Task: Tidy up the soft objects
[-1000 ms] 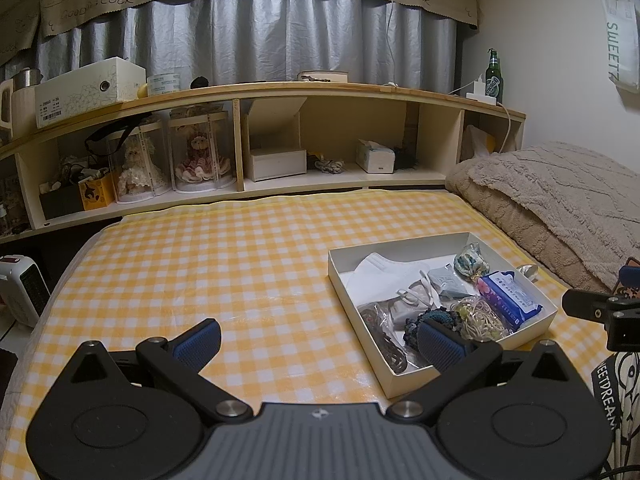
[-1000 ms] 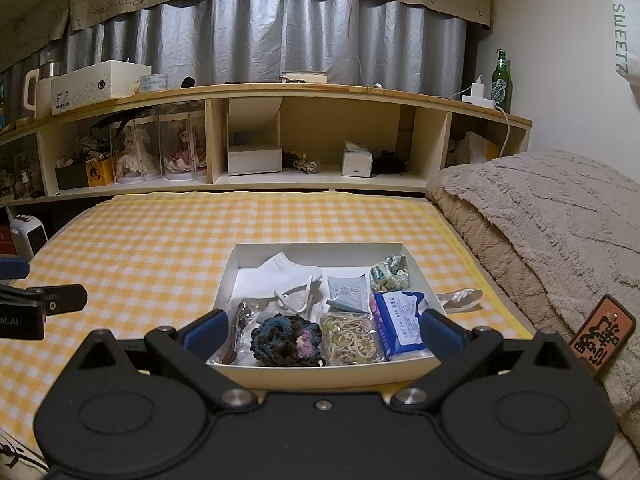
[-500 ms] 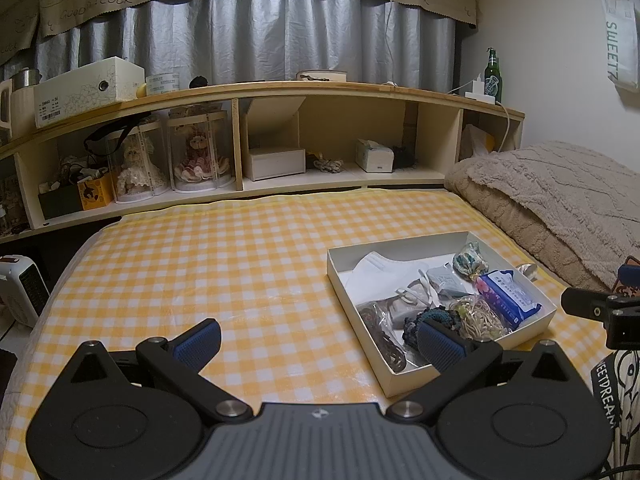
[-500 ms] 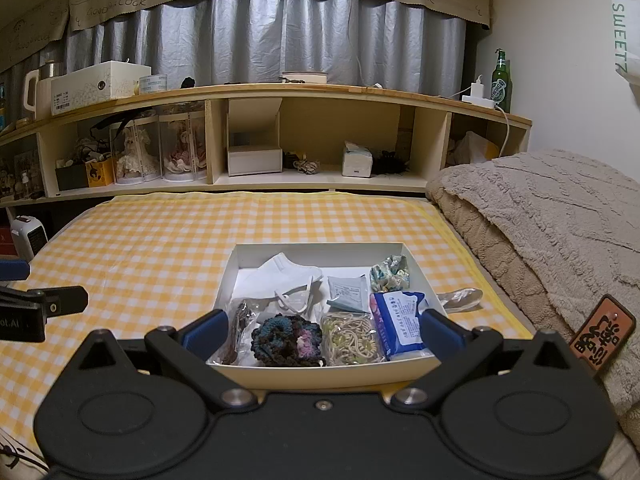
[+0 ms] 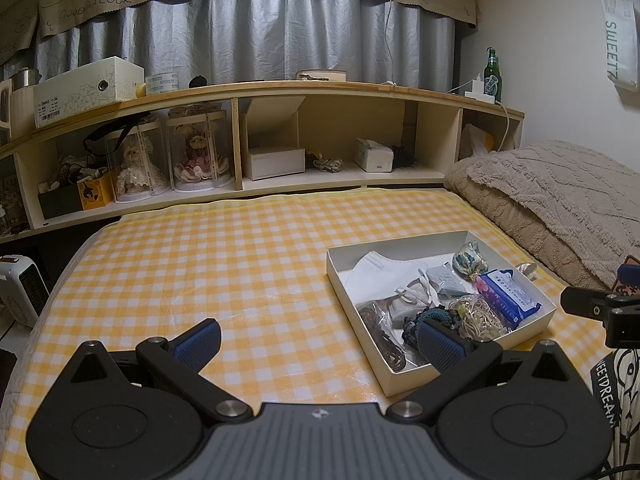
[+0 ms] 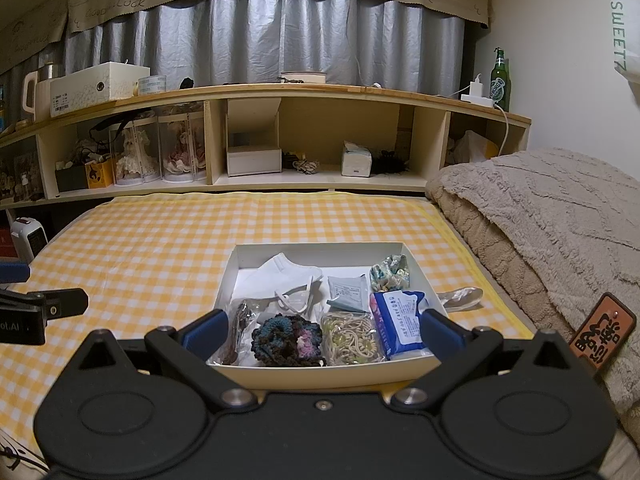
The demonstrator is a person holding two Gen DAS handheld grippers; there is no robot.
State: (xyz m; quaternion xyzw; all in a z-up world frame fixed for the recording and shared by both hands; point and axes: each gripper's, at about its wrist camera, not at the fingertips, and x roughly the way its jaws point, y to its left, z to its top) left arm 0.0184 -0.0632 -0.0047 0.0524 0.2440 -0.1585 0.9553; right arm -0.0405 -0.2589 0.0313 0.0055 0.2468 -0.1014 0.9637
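A white shallow box [image 6: 308, 249] [image 5: 352, 296] sits on the yellow checked cloth. It holds a white face mask [image 6: 286, 270], a dark crocheted scrunchie [image 6: 286, 340], a bag of hair ties [image 6: 352, 338], a blue tissue pack [image 6: 400, 320] [image 5: 508, 294], a floral scrunchie [image 6: 390, 272] and a grey sachet [image 6: 346, 290]. My right gripper [image 6: 322, 330] is open and empty, just in front of the box's near wall. My left gripper [image 5: 320, 340] is open and empty, left of the box above the cloth.
A clear empty wrapper [image 6: 460, 298] lies right of the box. A beige blanket [image 6: 540, 220] is piled at the right. A wooden shelf [image 6: 280, 136] with dolls and boxes runs along the back. A small white heater [image 5: 20, 288] stands at the left.
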